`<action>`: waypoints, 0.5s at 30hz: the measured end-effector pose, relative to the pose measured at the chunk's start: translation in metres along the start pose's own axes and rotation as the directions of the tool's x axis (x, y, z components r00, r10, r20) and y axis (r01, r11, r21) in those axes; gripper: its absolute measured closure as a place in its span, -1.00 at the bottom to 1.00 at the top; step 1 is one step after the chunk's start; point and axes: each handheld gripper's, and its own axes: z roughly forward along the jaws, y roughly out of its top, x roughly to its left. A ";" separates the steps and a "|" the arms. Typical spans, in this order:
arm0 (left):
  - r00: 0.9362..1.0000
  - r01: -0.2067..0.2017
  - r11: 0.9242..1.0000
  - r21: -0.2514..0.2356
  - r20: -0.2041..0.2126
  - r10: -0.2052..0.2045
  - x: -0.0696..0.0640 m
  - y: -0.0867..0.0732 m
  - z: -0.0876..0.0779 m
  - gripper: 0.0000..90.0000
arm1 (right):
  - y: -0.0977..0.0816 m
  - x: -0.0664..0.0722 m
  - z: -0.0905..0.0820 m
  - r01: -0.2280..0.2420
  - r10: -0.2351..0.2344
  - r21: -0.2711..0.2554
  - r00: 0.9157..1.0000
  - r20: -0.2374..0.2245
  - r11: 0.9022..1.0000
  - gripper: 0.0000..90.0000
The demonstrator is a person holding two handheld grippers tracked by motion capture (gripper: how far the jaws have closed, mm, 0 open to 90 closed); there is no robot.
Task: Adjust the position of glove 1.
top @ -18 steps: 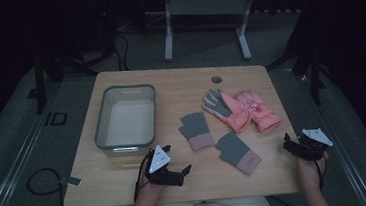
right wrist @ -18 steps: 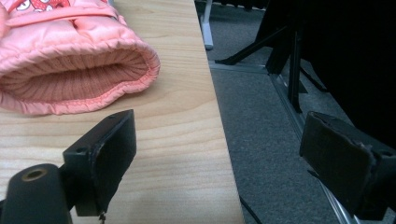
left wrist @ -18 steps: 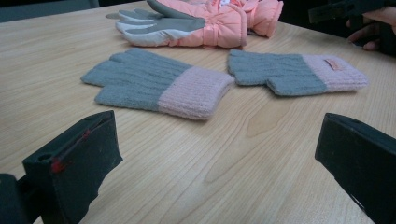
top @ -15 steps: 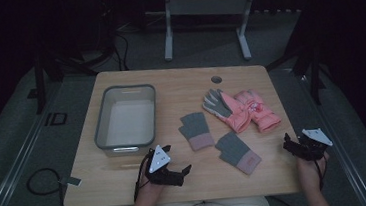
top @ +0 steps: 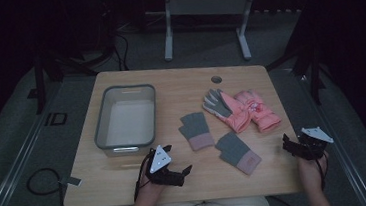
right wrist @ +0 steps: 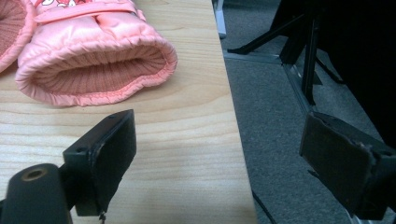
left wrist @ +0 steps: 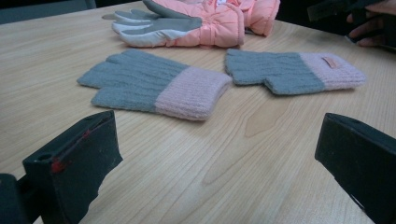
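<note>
Both grippers sit low at the near edge of the worktop (top: 127, 178), each held in a hand. On the left gripper (top: 177, 173), which lies on the wood near the middle of that edge, the jaws stand wide apart with nothing between them; the left gripper view (left wrist: 210, 186) shows bare wood grain in the gap. The right gripper (top: 300, 145) hangs at the right edge close to the near right corner — its jaws are also spread wide and empty, and in the right gripper view (right wrist: 215, 158) one jaw is over the wood while the other is out past the edge, above the grey floor (right wrist: 280, 140).

Two knitted gloves, grey with pink cuffs, lie flat in the middle of the worktop, just beside each other but apart. One grey glove (top: 196, 130) (left wrist: 149, 84) is nearer the centre; the second grey glove (top: 237, 152) (left wrist: 294, 70) lies closer to the near edge and to the right, with a small tag on its cuff.

Beyond them, toward the right edge, a pair of padded pink gloves (top: 242, 109) (left wrist: 201, 21) rests side by side and touching, one showing a grey palm. The open cuff of one pink glove (right wrist: 93, 60) faces the right gripper, just ahead of its jaws.

A clear rectangular bin (top: 102, 135) stands on the left half of the worktop — it looks empty. A small round hole (top: 216, 79) marks the wood near the far edge.
</note>
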 end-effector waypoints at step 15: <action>1.000 0.017 1.000 -0.003 0.003 -0.017 0.001 0.000 0.000 -1.00 | 0.037 0.010 -0.012 -0.010 0.009 -0.019 0.999 -0.030 1.000 -0.76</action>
